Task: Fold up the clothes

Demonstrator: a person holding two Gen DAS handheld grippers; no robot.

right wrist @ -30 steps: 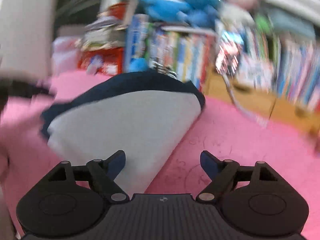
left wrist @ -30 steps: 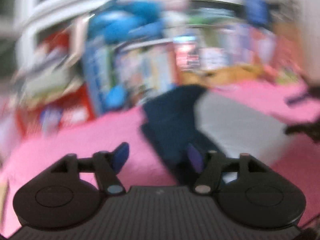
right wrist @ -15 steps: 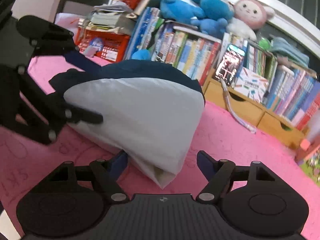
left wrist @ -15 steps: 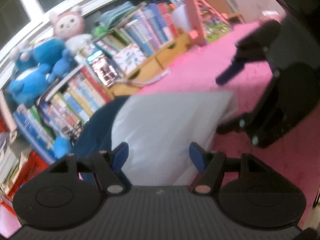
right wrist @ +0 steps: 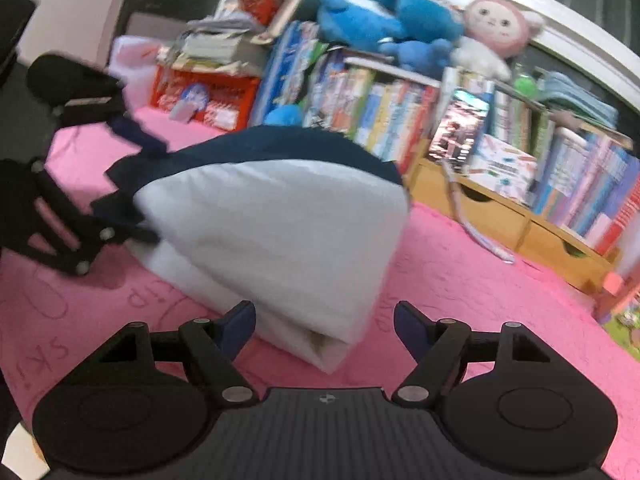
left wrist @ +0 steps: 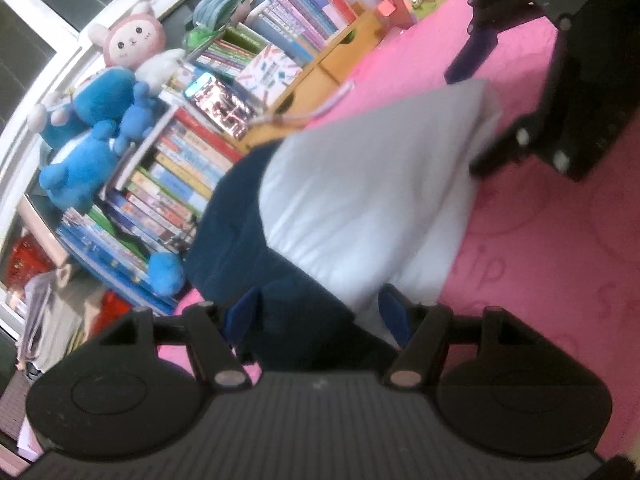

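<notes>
A pink mat is being covered at its middle by a folded white and navy garment; opposite corners of it are being flanked by the wide-spread left gripper and the wide-spread right gripper; nothing is being clamped.

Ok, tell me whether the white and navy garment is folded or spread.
Folded: the garment lies doubled in stacked layers on the pink mat.

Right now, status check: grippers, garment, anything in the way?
Left gripper open, straddling the navy end. Right gripper open at the white corner. Folded white-and-navy garment lies on pink mat. Nothing blocking.
</notes>
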